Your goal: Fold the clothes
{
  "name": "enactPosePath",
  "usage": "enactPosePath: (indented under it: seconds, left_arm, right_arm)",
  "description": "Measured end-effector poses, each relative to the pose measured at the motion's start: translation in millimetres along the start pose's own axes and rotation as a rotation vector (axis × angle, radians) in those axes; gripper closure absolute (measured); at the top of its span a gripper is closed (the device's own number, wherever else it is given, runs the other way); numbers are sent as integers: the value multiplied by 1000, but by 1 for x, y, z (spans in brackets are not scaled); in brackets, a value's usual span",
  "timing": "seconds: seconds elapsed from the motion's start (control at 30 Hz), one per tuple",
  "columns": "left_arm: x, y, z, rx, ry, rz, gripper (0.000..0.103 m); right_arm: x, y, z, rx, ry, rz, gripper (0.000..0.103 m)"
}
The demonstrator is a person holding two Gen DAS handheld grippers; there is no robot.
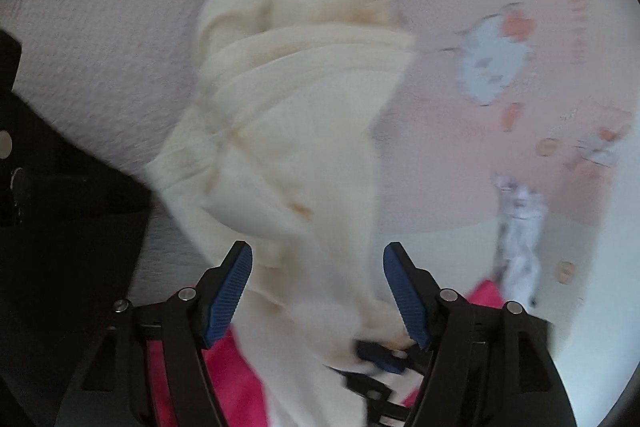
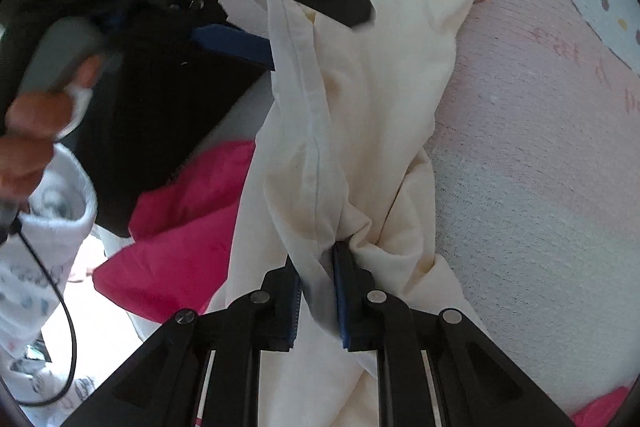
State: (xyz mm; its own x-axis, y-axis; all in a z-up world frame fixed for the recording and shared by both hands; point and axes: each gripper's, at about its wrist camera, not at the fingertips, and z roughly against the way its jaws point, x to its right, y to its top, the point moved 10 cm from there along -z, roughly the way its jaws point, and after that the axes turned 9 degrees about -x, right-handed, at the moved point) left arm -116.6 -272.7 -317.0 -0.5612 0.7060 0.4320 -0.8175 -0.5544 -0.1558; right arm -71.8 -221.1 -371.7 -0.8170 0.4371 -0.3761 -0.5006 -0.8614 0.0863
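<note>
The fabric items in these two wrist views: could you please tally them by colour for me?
Cream: 1, the cream garment, pinched by the right gripper.
Hot pink: 1, the pink cloth.
White with grey print: 1, the patterned white cloth.
Pale pink cartoon-print bedsheet underneath: 1.
Total: 4.

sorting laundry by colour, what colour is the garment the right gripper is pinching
Cream, faintly yellow-stained cotton garment, clamped in the right gripper; right wrist view shows it best.
</note>
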Motion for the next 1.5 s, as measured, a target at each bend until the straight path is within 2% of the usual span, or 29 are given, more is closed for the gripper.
enactPosePath:
  seconds: [0.03, 0.07, 0.1, 0.13, 0.17, 0.3, 0.4, 0.53, 0.7, 0.83, 0.97, 1.07, 1.1, 1.17, 1.23, 1.27, 1.33, 1.43, 1.5]
  left_arm:
    - [-5, 1, -3, 1, 16, 2, 40]
    - [-10, 1, -7, 2, 31, 4, 53]
    - [-16, 2, -10, 3, 47, 5, 62]
    - [-21, 2, -13, 4, 63, 7, 77]
    - [-24, 2, -15, 8, 70, 4, 81]
    - [-28, 0, -16, 27, 52, -19, 83]
    - [-30, 0, -16, 25, 37, -11, 83]
    - [-31, 0, -15, 32, 34, -13, 83]
    - [-30, -2, -9, 65, 16, -3, 83]
    - [-28, -4, 2, 104, -4, -24, 93]
    - [-27, -5, 6, 123, -31, -17, 94]
    - [-27, -6, 7, 128, -55, 1, 94]
    - [-27, -7, 7, 130, -60, 7, 94]
    - [-29, -7, 7, 136, -64, 18, 95]
    - [-29, -6, 7, 142, -82, 36, 95]
    - [-27, -6, 7, 144, -99, 44, 96]
    - [-24, -4, 8, 147, -120, 56, 96]
    - [-15, -2, 12, 167, -172, 62, 97]
    - [-12, 0, 15, 179, -246, 71, 98]
  right_arm:
    - [0, 0, 0, -1, -12, 6, 90]
    - [0, 0, 0, -2, -27, 14, 90]
    - [1, 0, 1, -2, -52, 27, 90]
    - [1, 0, 2, -2, -81, 40, 89]
    - [1, 0, 4, -3, -110, 54, 88]
    - [9, -7, 17, -21, -267, 129, 65]
    - [19, -22, 33, -48, -338, 187, 60]
    - [49, -52, 58, -78, -305, 159, 46]
    - [89, -85, 77, -73, -270, 31, 45]
    - [101, -104, 68, -102, -285, 22, 45]
    - [108, -108, 45, -154, -263, 25, 45]
    - [111, -108, 33, -158, -245, 13, 45]
    - [111, -108, 30, -155, -236, 1, 45]
    - [110, -108, 26, -147, -225, -9, 53]
    - [107, -107, 29, -129, -256, 8, 68]
    - [109, -107, 30, -123, -288, 5, 72]
    - [111, -108, 31, -124, -290, -41, 84]
    - [114, -108, 34, -92, -264, -121, 91]
    - [116, -108, 37, -61, -262, -158, 92]
